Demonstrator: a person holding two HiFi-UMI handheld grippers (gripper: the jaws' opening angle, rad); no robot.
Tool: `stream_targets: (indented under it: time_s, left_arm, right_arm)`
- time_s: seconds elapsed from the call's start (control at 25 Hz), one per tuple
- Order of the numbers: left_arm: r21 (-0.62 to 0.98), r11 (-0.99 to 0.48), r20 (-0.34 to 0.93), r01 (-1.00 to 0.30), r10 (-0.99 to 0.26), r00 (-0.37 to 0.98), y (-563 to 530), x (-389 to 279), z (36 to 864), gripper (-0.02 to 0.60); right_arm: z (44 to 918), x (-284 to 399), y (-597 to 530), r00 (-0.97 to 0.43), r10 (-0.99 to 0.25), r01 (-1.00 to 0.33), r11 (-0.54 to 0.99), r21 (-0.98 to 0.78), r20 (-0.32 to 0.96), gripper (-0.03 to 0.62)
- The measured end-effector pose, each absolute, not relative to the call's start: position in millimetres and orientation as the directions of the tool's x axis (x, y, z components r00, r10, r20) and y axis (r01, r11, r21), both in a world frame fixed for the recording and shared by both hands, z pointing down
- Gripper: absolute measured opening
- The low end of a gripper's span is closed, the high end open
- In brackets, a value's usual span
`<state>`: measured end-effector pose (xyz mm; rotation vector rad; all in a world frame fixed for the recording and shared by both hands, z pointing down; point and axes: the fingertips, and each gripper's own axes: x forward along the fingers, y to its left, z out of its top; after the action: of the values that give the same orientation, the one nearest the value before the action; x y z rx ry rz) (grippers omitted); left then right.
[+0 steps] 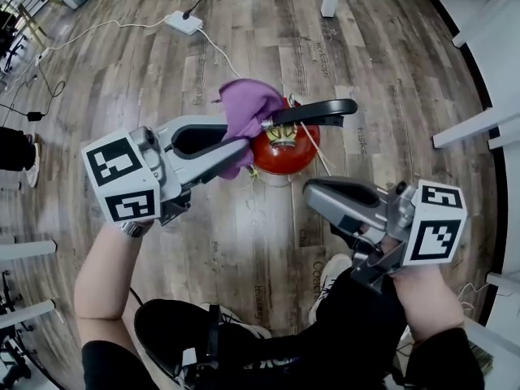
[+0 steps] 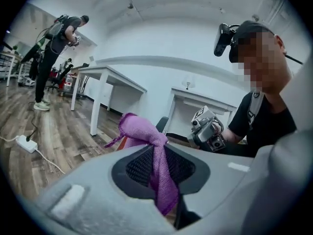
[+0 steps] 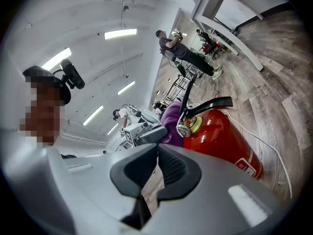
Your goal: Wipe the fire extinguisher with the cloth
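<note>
Fire extinguisher stands upright on the wood floor, long axis vertical, seen almost end-on in the head view; black lever runs off its top toward 3 o'clock.

Left gripper comes in from 8 o'clock of the cylinder; jaws clamped on the purple cloth, a twisted strand pinched between the pads and the bunched bulk spilling past the tips.

Cloth bulk sits at 11 o'clock of the extinguisher top, beside the valve head; contact with it cannot be confirmed.

Right gripper lies at 5 o'clock of the cylinder, near but apart; jaws together, nothing between them.

Judgement: the left is the wiping hand; the red body lies below and toward 4 o'clock from the cloth, so strokes should run down along the vertical axis.
</note>
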<state>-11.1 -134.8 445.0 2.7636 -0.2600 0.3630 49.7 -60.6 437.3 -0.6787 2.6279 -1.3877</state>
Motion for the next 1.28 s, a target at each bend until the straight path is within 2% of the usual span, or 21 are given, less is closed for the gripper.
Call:
stream_targets:
  time_s: [0.48,0.76,1.0,1.28]
  left_arm:
    - [0.016,-1.000,0.451,-0.016,-0.007,0.893,-118,93,409,0.061]
    - [-0.077,-0.993,0.468,0.091,0.044,0.883,-115,139,399,0.061]
    - [0.041,-0.999,0.432,0.029,0.044,0.901,-118,108,404,0.060]
    - [0.235,-0.954,0.422,-0.185,-0.072,0.904,-141,12,436,0.060]
  right_arm:
    - [459,50,-52,-0.920,-0.352,-0.336,0.489,-0.805,0.171,0.006]
    - [467,50,-52,-0.917,-0.337,-0.369,0.506,-0.779,0.215,0.006]
    - [468,57,-54,-0.912,-0.346,-0.377,0.498,-0.781,0.220,0.006]
    - [470,47,-56,-0.915,-0.336,-0.371,0.493,-0.787,0.221,0.006]
